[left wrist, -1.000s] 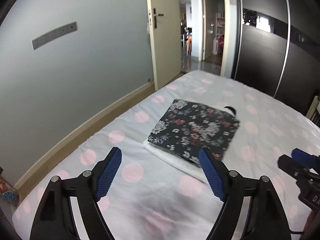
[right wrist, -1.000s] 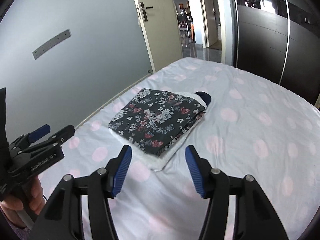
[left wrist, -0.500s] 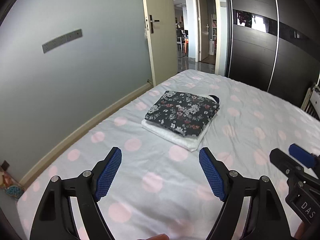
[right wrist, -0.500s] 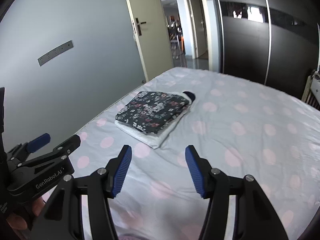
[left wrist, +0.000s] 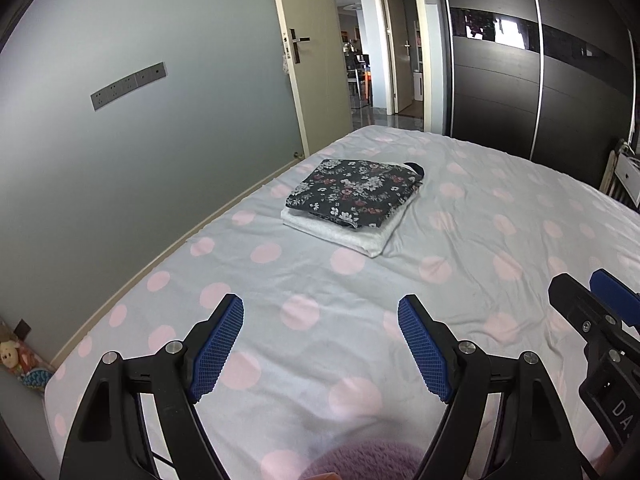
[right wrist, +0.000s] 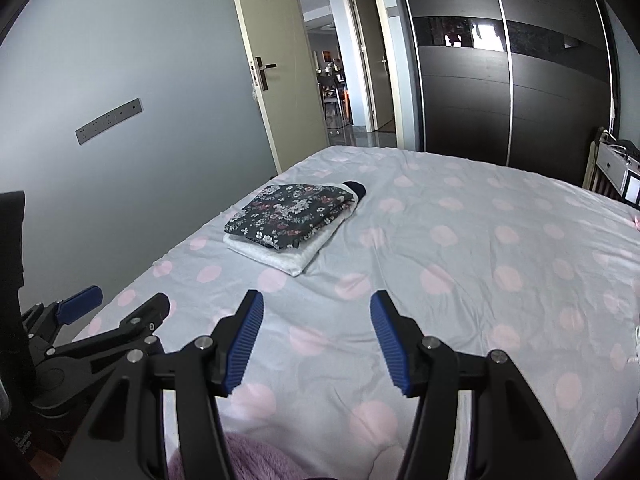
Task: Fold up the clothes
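Note:
A folded dark floral garment (left wrist: pixel 352 194) (right wrist: pixel 290 214) lies on top of a folded white one (left wrist: pixel 340 234) (right wrist: pixel 280 254), stacked near the bed's left edge; a dark item (right wrist: pixel 355 188) pokes out behind. My left gripper (left wrist: pixel 320 320) is open and empty, well short of the stack. My right gripper (right wrist: pixel 316 316) is open and empty too, equally far back. A purple fuzzy cloth (left wrist: pixel 360 460) (right wrist: pixel 248 460) shows at the bottom edge under both grippers. Each gripper appears in the other's view: the right gripper (left wrist: pixel 592 320) at the right edge, the left gripper (right wrist: pixel 100 320) at the left.
The bed (left wrist: pixel 480 240) has a grey sheet with pink dots. A grey wall (left wrist: pixel 120 160) runs along its left side, an open door (left wrist: pixel 308 60) beyond. Dark wardrobe doors (right wrist: pixel 520 80) stand at the far end. A white bedside unit (right wrist: pixel 616 168) is at the right.
Both grippers have pulled back and risen away from the folded stack, which now looks smaller and farther. The purple cloth has come into view at the bottom.

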